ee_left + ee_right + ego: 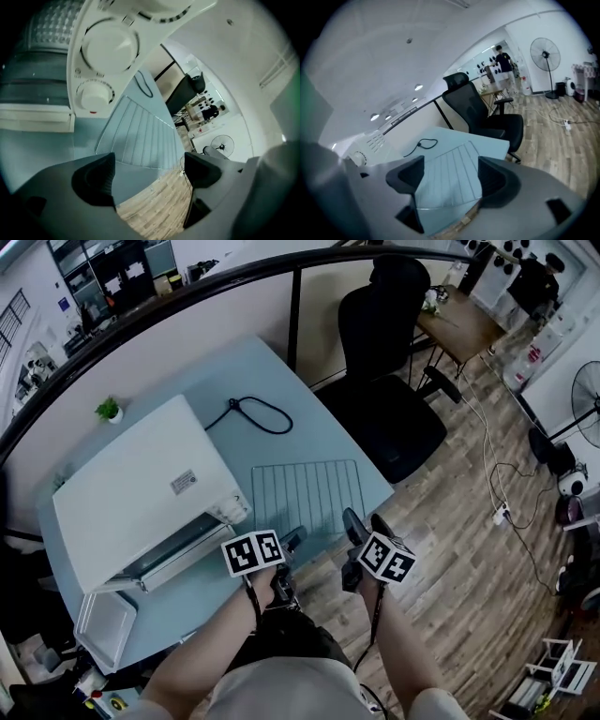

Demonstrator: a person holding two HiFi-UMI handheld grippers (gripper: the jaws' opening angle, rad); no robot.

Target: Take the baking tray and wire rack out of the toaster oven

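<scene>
Both claws are hovering at the table's (pixel 328 427) near edge, with nothing gripped.

Left gripper (pixel 149 171): the jaws are sitting wide apart and empty. The table edge is running diagonally between them, with plank floor (pixel 469 549) showing underneath.

Right gripper (pixel 366 523): the jaws are also spread wide and empty. It's hanging just off the near-right edge, looking across the rack.

The wire rack (pixel 305 493) is lying flat on the table, outside and just right of the toaster oven (pixel 141 493). It's made of thin parallel metal rods in a rounded-corner frame, and the smooth pale-blue top is showing through. Its near side is running close along the table's near edge and its right side close to the right edge, so little margin on either. Bare table is showing behind it, where a black cord (pixel 253 413) is looping.

What's looking like the baking tray (pixel 103 626), pale and shallow with a raised rim, is sitting at the near-left corner just in front of the oven. I can't tell if they're touching.

The oven is a white matte box with a dark glass front and two round knobs (pixel 96 93).

A black office chair (pixel 384 399) is standing off the far-right edge, clear of the table.
</scene>
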